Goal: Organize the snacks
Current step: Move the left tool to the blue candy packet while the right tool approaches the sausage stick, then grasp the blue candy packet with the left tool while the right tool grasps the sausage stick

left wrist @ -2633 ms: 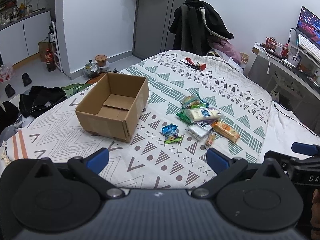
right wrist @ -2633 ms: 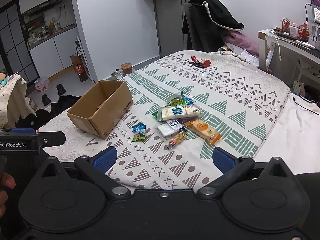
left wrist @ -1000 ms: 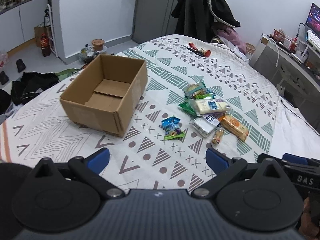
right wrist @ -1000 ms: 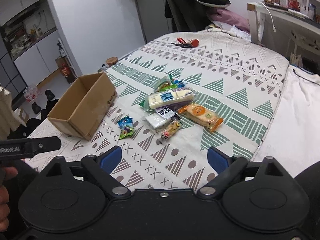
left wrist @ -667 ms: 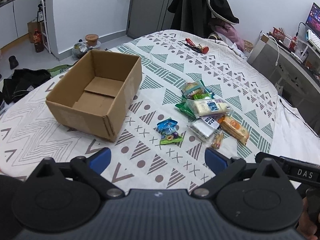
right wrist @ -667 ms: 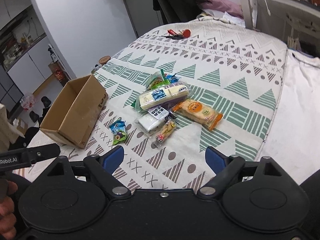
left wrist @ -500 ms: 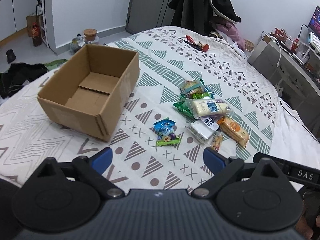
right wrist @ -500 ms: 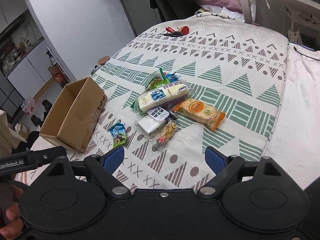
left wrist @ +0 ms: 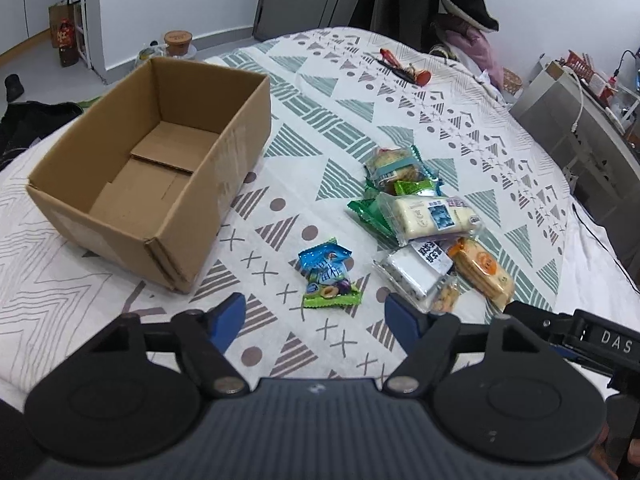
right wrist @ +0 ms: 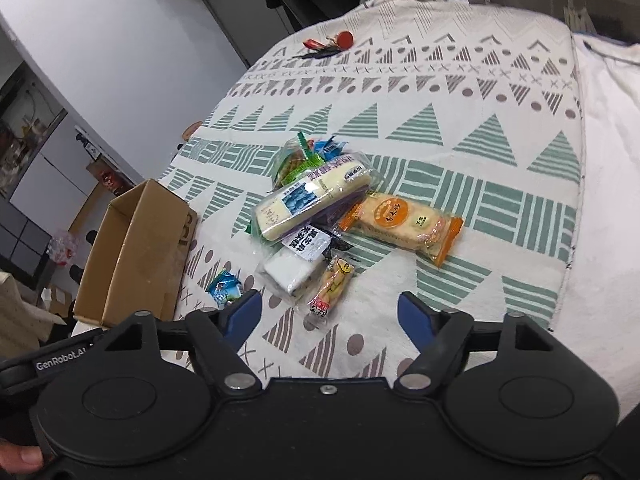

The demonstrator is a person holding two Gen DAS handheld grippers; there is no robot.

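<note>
An empty cardboard box [left wrist: 160,184] [right wrist: 136,248] sits on a patterned bedspread. Right of it lies a heap of snack packets: a long white bar [left wrist: 428,216] [right wrist: 312,200], an orange cracker pack [left wrist: 480,272] [right wrist: 404,224], a clear pack with a black label [left wrist: 416,268] [right wrist: 300,260], and a small stick packet [right wrist: 330,286]. A blue and green candy packet [left wrist: 328,276] [right wrist: 224,286] lies apart, nearer the box. My left gripper [left wrist: 316,316] hovers just short of that candy, jaws closing with nothing between them. My right gripper [right wrist: 330,316] hovers just short of the stick packet, jaws closing, empty too.
Red-handled tools [left wrist: 404,68] [right wrist: 328,46] lie at the far end of the bed. A desk [left wrist: 580,120] stands to the right, a chair draped with dark clothes [left wrist: 420,0] beyond the bed. White bedding [right wrist: 608,160] borders the patterned cloth on the right. A thumb [right wrist: 20,456] shows at lower left.
Both grippers have come down and forward toward the snacks, which now look larger. The blue fingertips of each gripper stand closer together than before. The right view has rolled.
</note>
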